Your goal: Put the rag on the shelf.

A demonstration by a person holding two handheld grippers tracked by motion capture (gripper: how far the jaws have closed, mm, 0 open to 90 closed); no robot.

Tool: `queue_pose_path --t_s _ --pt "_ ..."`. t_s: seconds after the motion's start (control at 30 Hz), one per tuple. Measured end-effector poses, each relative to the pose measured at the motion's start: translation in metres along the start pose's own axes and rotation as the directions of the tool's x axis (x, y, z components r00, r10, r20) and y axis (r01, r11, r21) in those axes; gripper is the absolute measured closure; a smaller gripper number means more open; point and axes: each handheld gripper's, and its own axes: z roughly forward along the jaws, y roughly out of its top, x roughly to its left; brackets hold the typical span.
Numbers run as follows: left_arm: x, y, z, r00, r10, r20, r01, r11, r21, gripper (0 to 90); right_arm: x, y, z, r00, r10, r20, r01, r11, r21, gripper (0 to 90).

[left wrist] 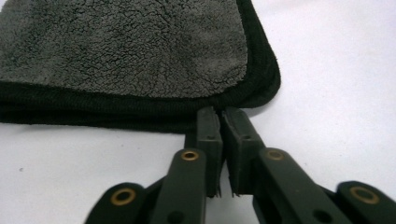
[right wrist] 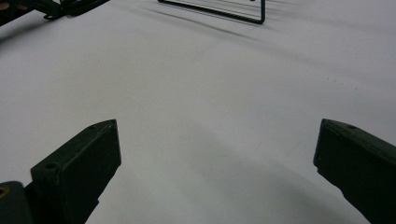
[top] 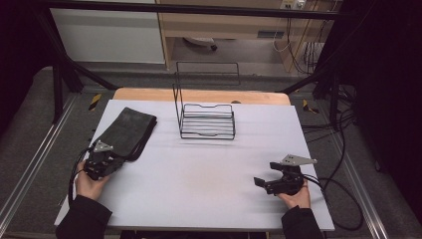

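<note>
Cloth (top: 127,133): lies on the table (top: 209,189), left of frame centre.
Rack (top: 206,121): upper centre, on the table, right of the cloth, apart from it.
Left gripper (top: 107,162): lower left, at the cloth's near corner.
Right gripper (top: 266,180): lower right, on the table, well apart from the rack.

The towel (left wrist: 126,51) runs off the left gripper view's top and left edges, and the left claw (left wrist: 219,114) hides its hem.
</note>
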Motion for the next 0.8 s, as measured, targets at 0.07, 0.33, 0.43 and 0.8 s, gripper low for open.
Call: queue_pose_path --t_s 0.07,0.33,0.43,0.8 --pt "-0.001 0.0 -0.001 1.0 -0.007 0.004 0.007 1.0 -0.005 87.6 0.0 0.0 0.0 1.0 0.0 -0.001 0.0 1.0 0.0 1.5" --pt "-0.009 0.002 -0.01 0.999 -0.028 0.034 0.03 0.999 -0.033 89.1 0.0 0.0 0.0 1.0 -0.001 0.0 0.001 1.0 0.002 1.5" --pt "-0.013 0.002 -0.01 0.9989 -0.021 0.043 0.022 0.9994 -0.028 89.2 0.0 0.0 0.0 1.0 -0.003 0.0 0.003 1.0 0.002 1.5" --pt "-0.045 -0.003 -0.02 0.9889 0.01 0.148 -0.003 0.9989 -0.046 89.3 0.0 0.0 -0.001 1.0 -0.002 0.001 0.002 1.0 0.001 1.7"
